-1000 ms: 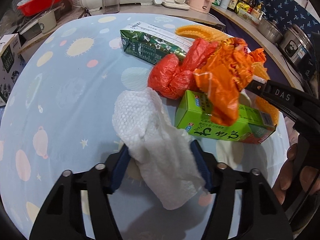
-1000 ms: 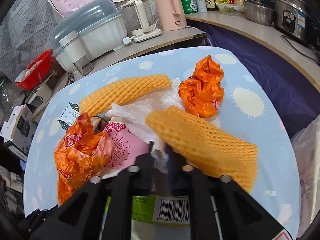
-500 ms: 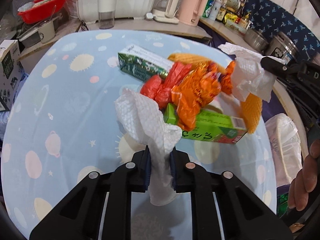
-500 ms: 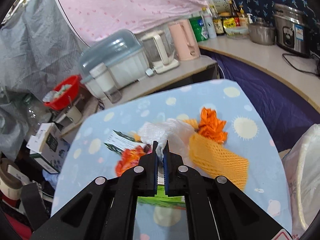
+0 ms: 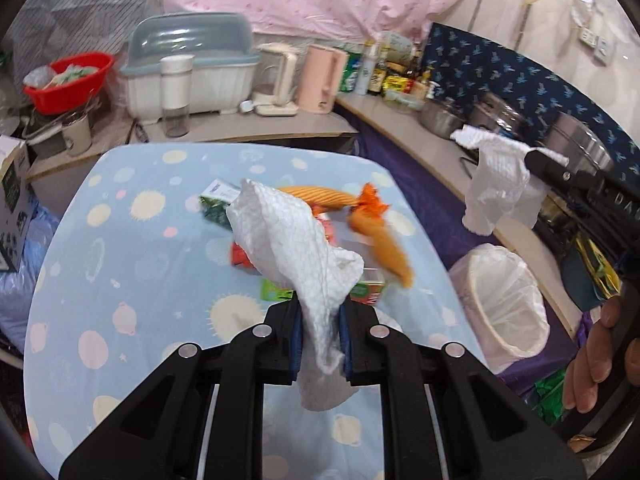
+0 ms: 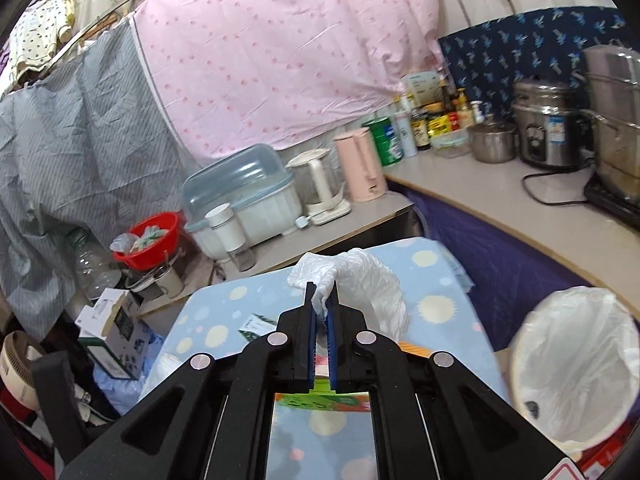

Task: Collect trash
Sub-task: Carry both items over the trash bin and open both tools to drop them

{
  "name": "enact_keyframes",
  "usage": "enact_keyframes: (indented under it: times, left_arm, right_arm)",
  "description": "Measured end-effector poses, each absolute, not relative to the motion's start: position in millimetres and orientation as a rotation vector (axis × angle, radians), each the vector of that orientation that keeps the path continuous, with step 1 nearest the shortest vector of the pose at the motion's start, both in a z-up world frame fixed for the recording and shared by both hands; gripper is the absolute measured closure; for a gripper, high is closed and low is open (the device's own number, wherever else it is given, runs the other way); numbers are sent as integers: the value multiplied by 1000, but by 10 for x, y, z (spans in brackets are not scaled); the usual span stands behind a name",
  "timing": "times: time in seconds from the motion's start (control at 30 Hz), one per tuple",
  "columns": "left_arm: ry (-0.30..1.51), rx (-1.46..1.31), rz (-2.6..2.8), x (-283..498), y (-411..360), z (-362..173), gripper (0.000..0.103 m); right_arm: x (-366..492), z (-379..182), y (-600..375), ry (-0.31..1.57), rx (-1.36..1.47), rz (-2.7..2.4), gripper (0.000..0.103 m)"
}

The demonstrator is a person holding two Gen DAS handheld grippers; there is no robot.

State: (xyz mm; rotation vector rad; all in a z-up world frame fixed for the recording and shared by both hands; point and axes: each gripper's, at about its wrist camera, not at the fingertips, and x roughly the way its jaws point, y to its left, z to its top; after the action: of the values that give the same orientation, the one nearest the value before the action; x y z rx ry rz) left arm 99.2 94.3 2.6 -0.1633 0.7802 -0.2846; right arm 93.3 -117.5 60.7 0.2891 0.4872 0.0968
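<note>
My left gripper (image 5: 320, 336) is shut on a white paper towel (image 5: 288, 240) and holds it in the air above the blue spotted table (image 5: 120, 264). My right gripper (image 6: 322, 304) is shut on a second crumpled white tissue (image 6: 360, 280), also lifted. In the left wrist view that tissue (image 5: 496, 176) hangs from the right gripper (image 5: 534, 158) above the bin (image 5: 504, 300). Orange foam net (image 5: 384, 244), a dark green carton (image 5: 216, 204), a light green box (image 5: 276, 292) and a red bag (image 5: 240, 256) lie on the table.
The white-lined bin (image 6: 576, 368) stands on the floor at the table's right edge. A counter behind holds a dish rack (image 5: 192, 68), kettles (image 5: 280, 80) and pots (image 6: 544, 136). A red bowl (image 5: 68, 80) and boxes (image 6: 116, 332) sit to the left. A hand (image 5: 592, 360) grips the right tool.
The left jaws closed on the paper towel, then lifted it off the table. The right gripper rose with its white tissue and swung right, toward the bin side.
</note>
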Motion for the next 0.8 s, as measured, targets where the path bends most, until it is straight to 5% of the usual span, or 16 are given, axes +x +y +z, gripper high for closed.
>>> enact_keyframes:
  times: [0.8]
  left_arm:
    - [707, 125, -711, 752, -1376, 216, 89]
  right_arm:
    - [-1, 75, -3074, 538, 355, -355, 98]
